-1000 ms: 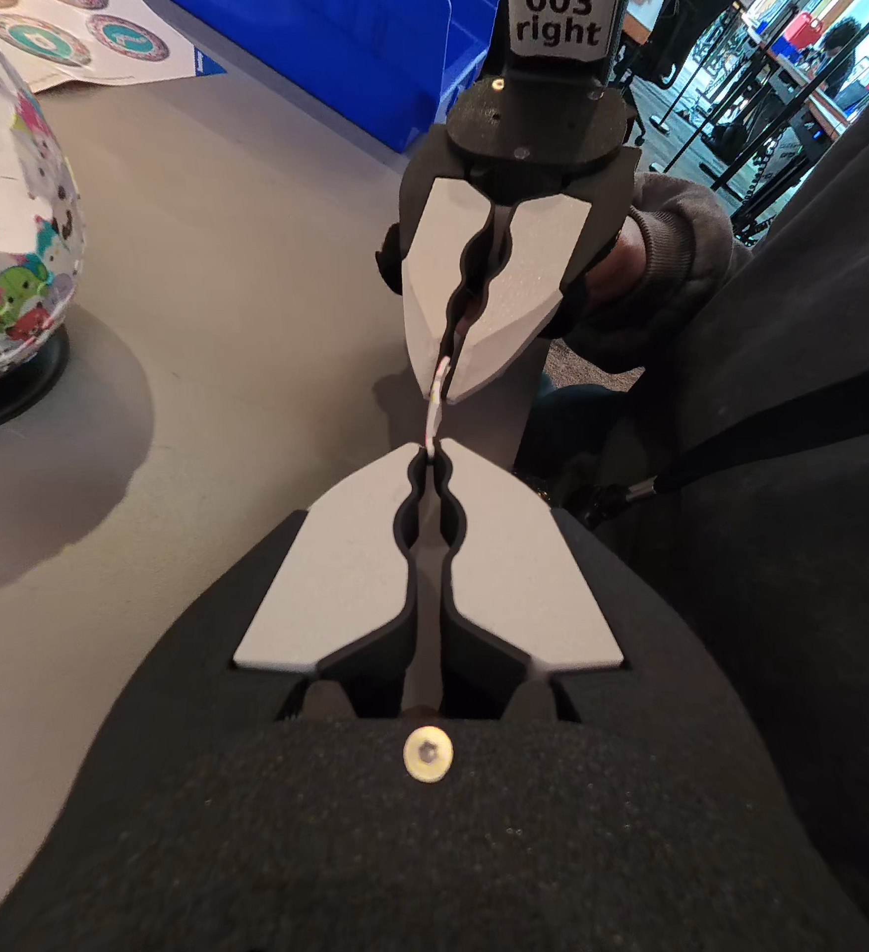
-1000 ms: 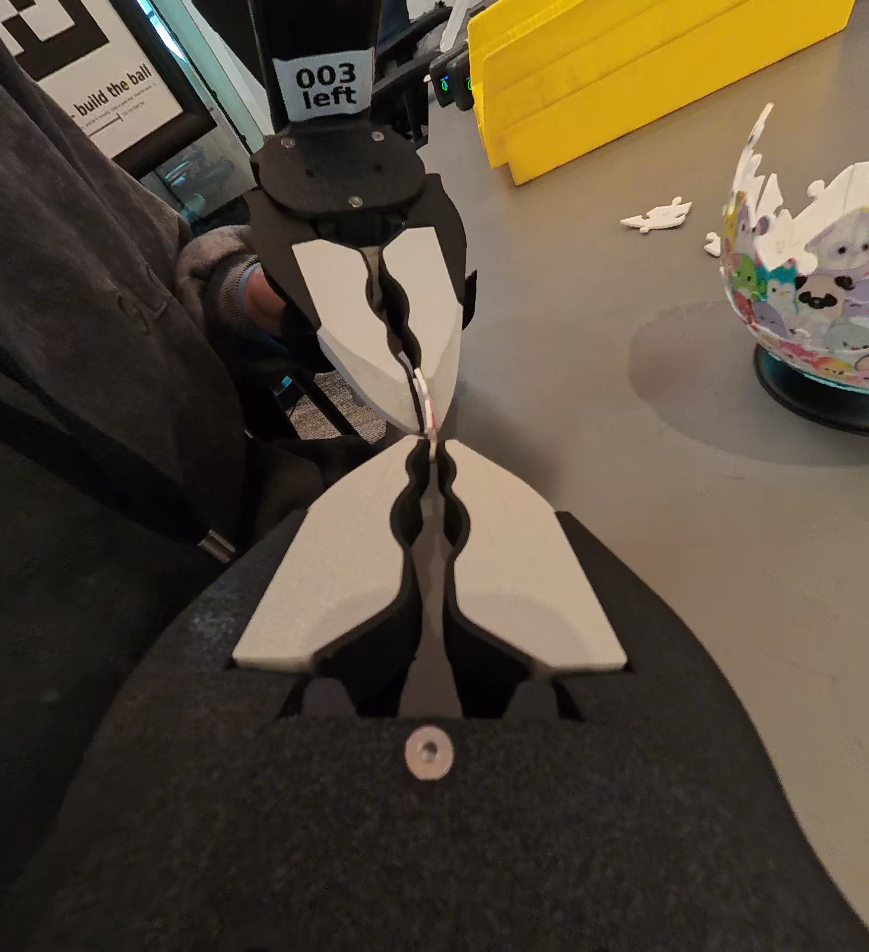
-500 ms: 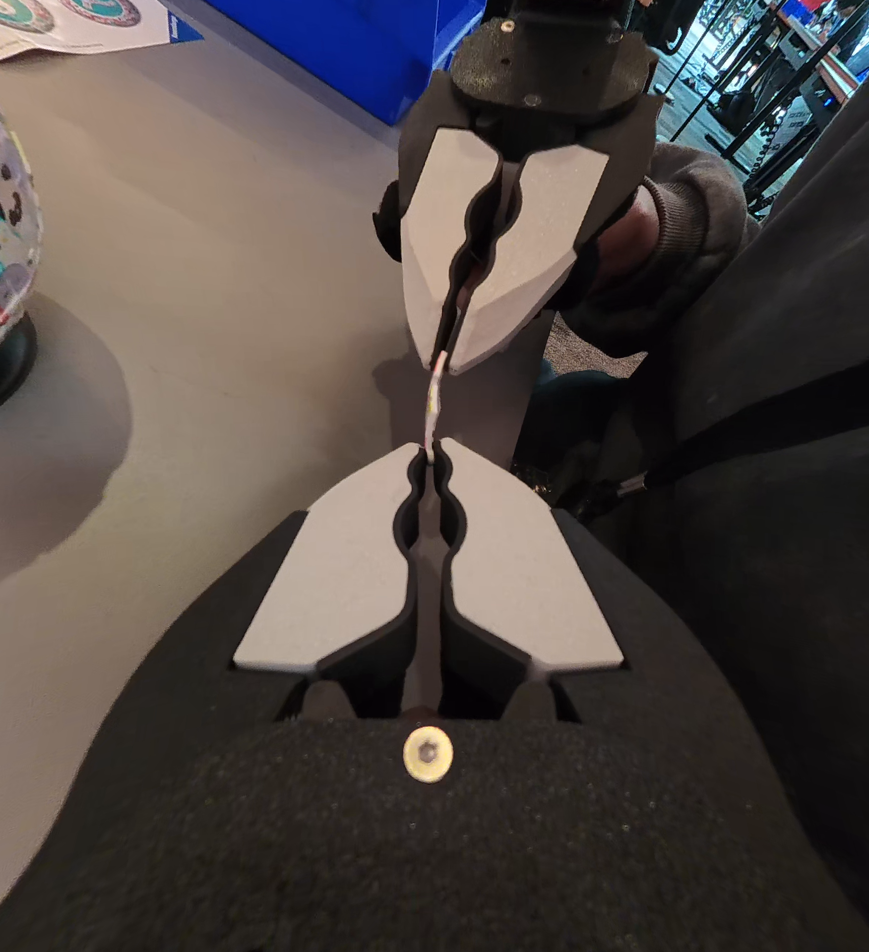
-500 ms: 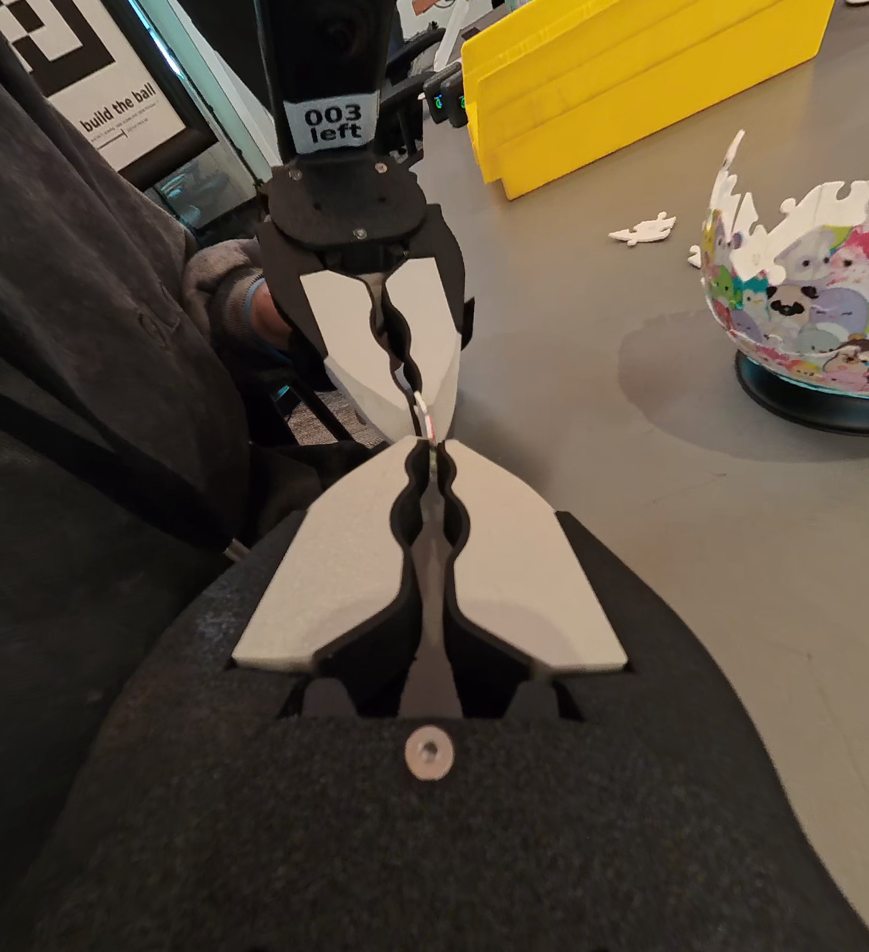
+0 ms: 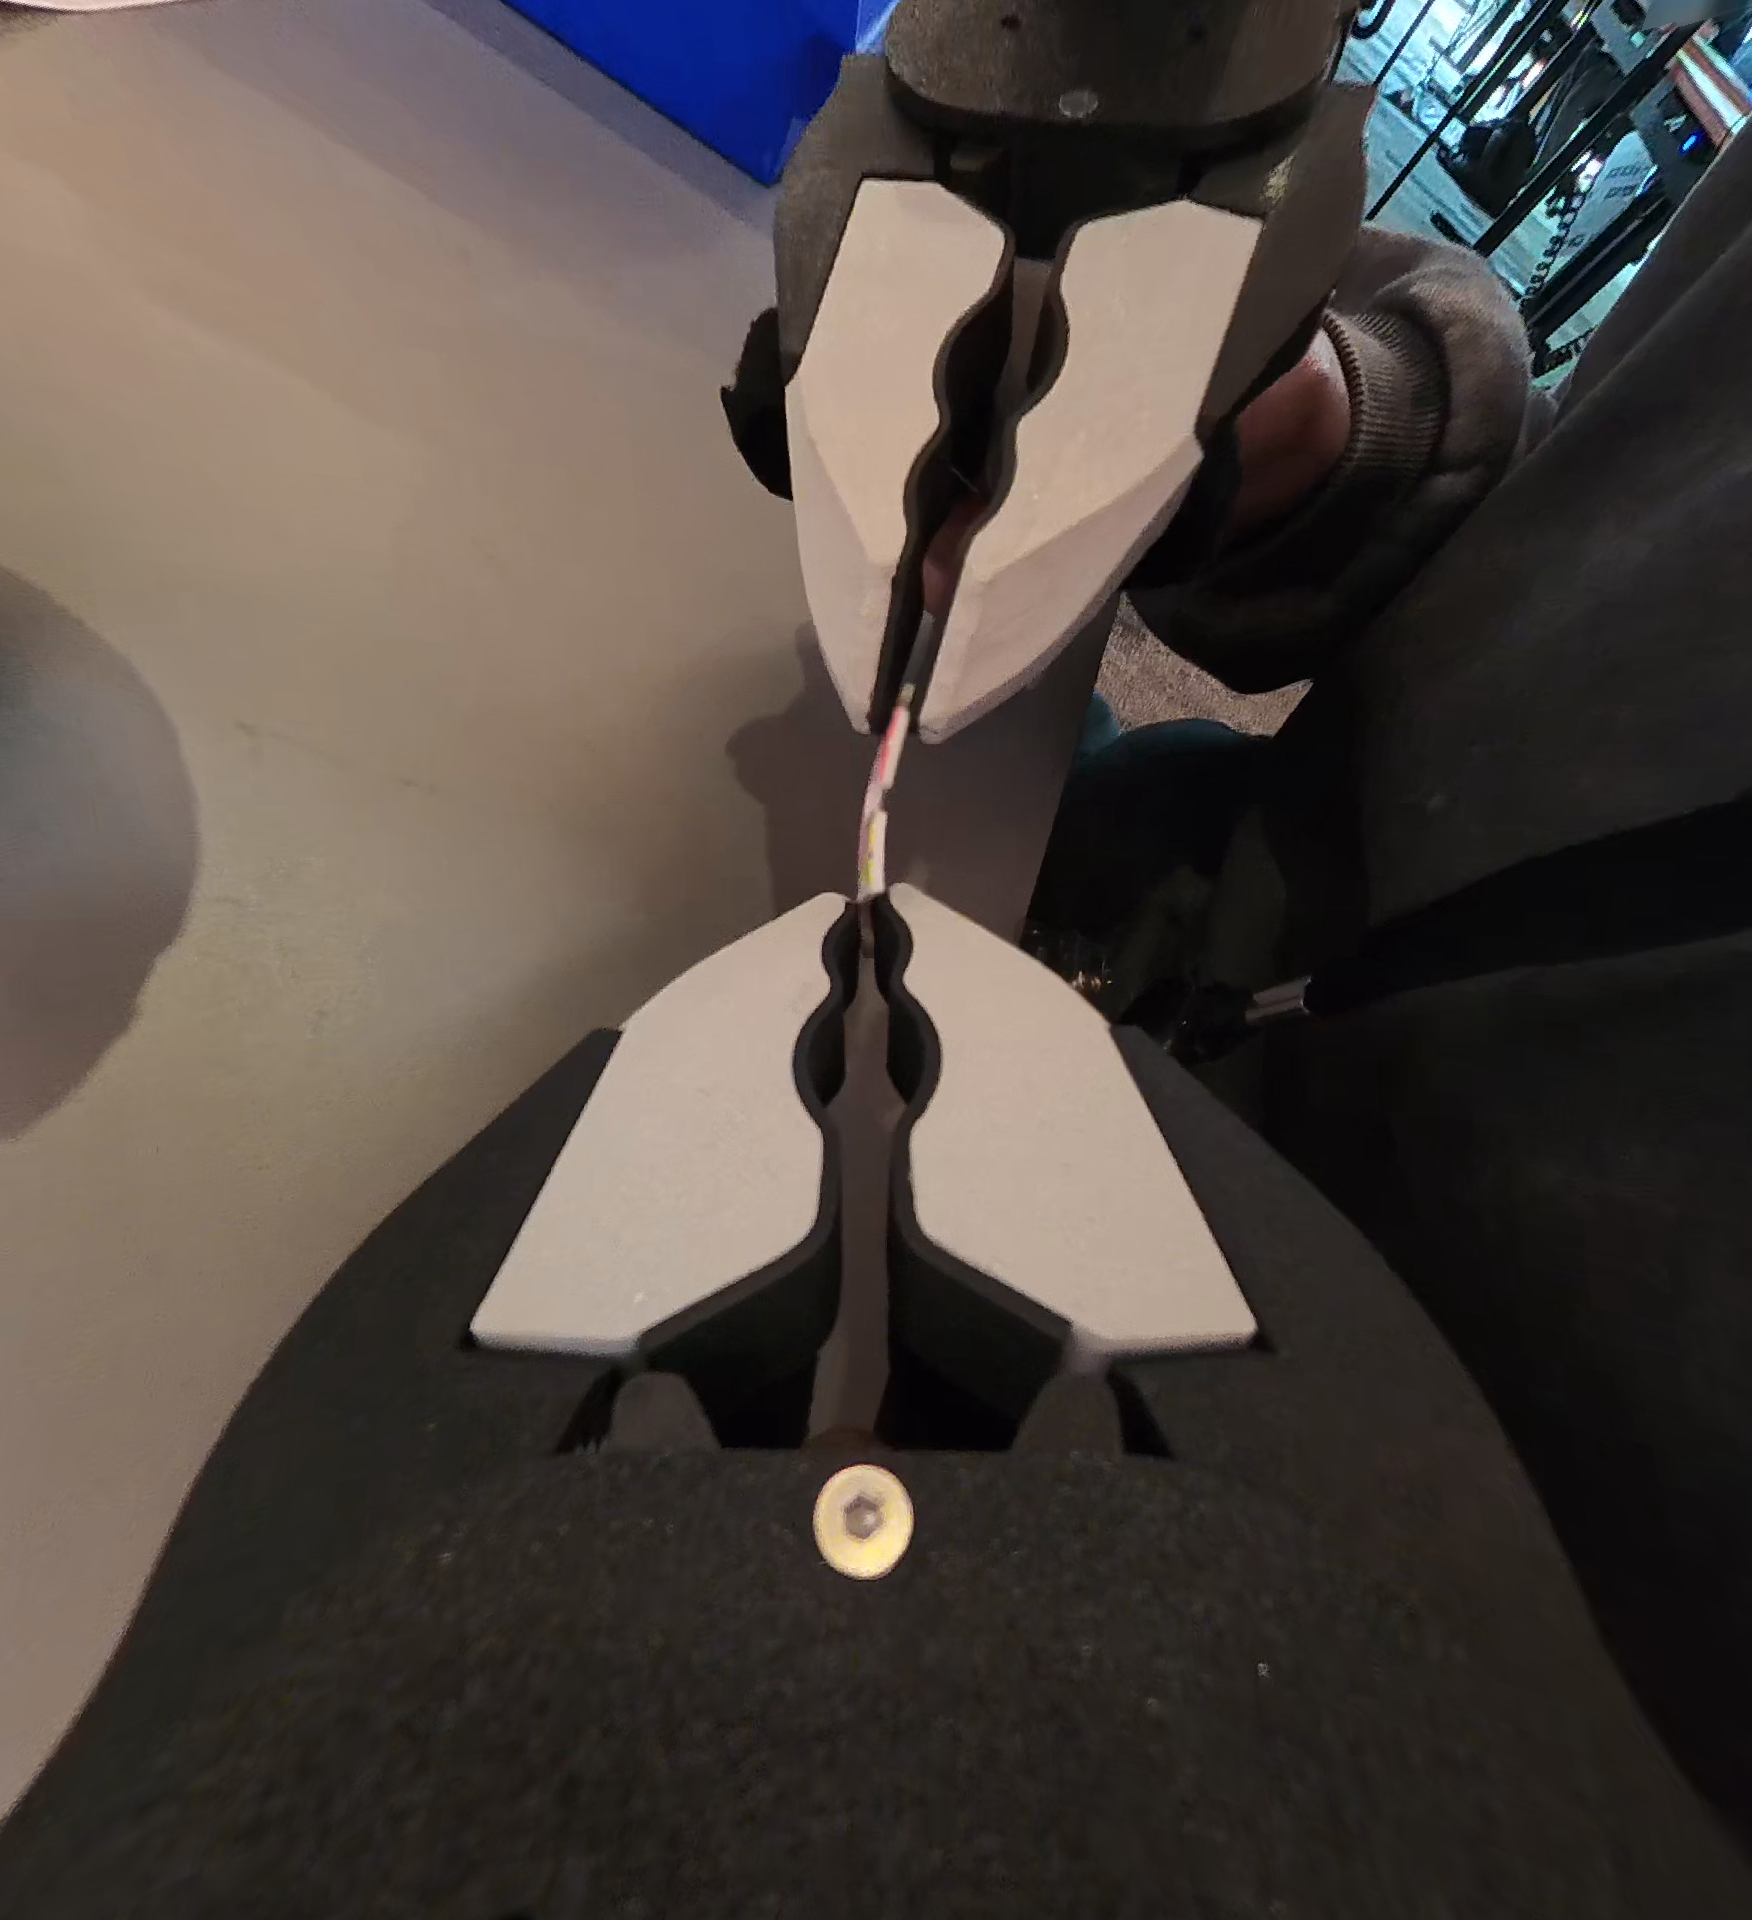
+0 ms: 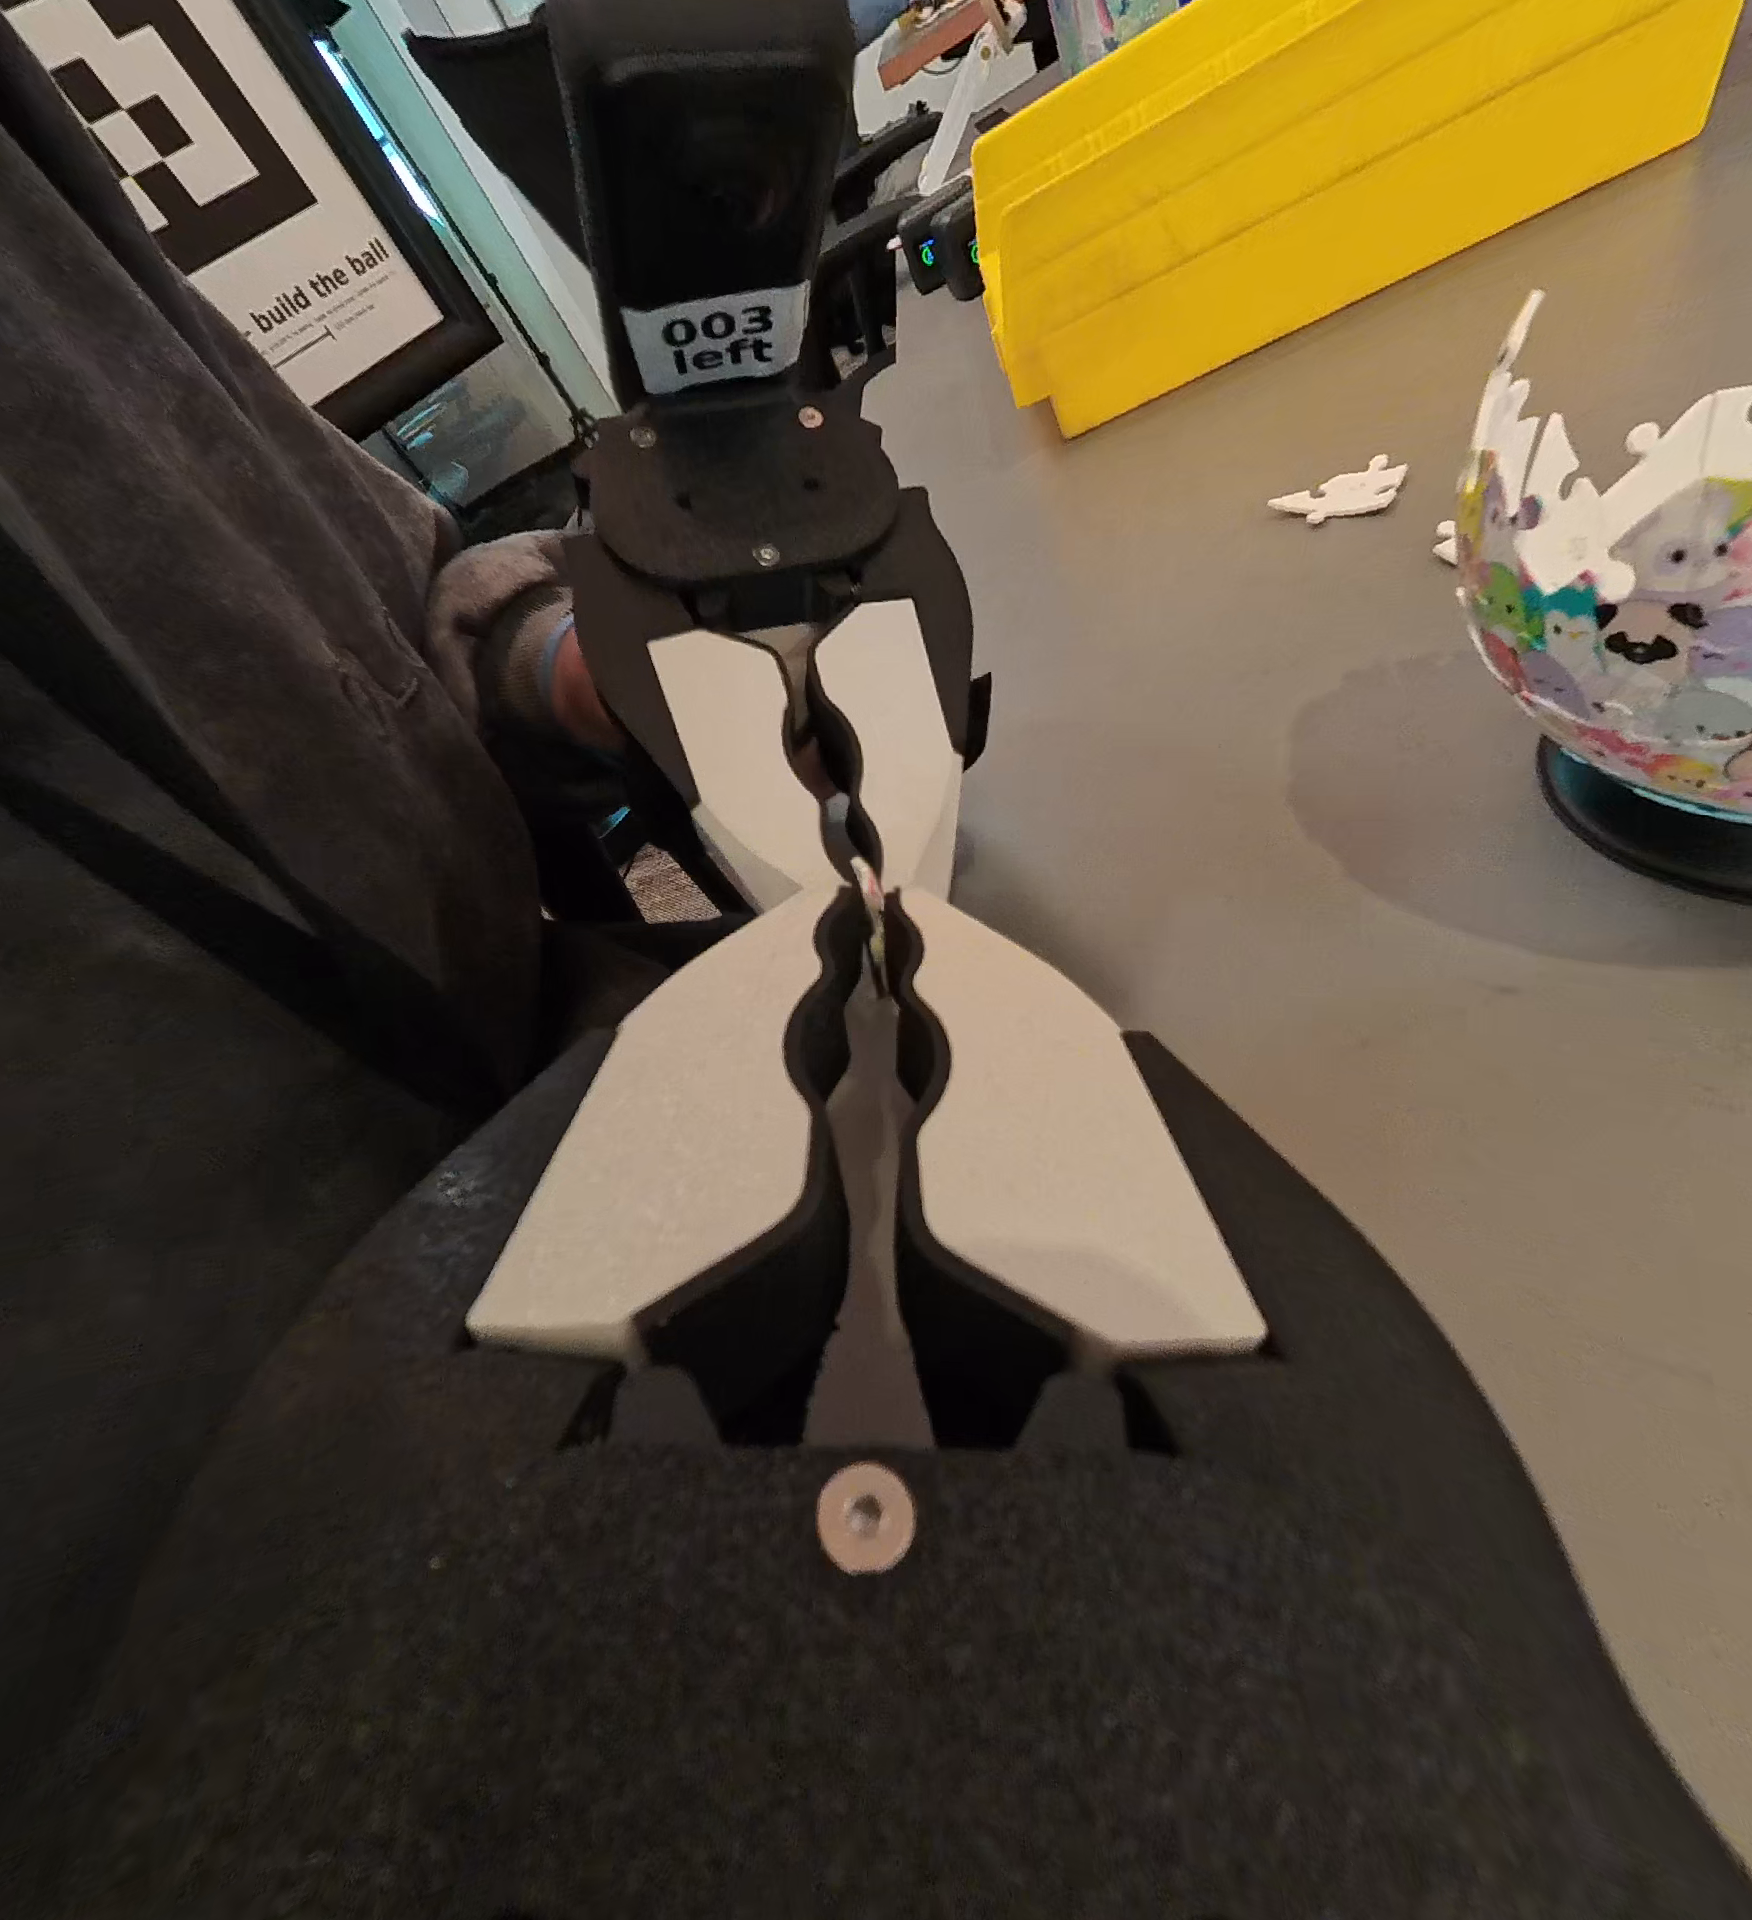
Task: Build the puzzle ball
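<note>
step: handoff, both the left gripper [image 5: 870, 906] and right gripper [image 6: 872, 904] are pinching one puzzle piece [image 5: 877, 821]
next: guessing one lets go, then over to the half-built ball [image 6: 1672, 644]

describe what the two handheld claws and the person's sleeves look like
Both claws are alike: the left claw and right claw each have a rough matte black body with one silver hex screw. Their fingers are flat pale grey plates, tapering to points, with wavy black inner edges. The left claw's black handle carries a white label. The person wears grey ribbed-cuff sleeves.
</note>
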`<state>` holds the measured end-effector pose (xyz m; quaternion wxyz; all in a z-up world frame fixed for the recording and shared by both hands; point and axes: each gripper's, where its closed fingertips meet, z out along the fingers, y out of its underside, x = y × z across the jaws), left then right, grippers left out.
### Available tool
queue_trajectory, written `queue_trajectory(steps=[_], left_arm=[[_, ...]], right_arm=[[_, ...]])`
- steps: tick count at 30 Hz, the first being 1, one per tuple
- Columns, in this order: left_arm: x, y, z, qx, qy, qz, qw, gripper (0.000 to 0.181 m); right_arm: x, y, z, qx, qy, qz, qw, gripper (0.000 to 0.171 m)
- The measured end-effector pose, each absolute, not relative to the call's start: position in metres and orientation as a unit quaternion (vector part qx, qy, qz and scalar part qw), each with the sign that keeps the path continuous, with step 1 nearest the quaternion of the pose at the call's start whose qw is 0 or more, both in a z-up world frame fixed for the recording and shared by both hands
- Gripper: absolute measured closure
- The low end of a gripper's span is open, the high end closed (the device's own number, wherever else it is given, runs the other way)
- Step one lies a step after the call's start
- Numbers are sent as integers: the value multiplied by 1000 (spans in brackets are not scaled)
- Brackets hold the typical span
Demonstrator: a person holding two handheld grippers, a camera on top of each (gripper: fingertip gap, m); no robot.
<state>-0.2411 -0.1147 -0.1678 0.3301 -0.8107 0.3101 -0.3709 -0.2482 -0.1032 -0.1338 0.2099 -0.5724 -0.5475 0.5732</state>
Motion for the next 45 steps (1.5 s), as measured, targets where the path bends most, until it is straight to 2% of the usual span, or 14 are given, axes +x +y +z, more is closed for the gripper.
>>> queue_trajectory(steps=[45], left_arm=[[-241,-115,-170,-810,315,-374,325,179]], right_arm=[[-246,-102,-136,-576,-552,564,212,168]])
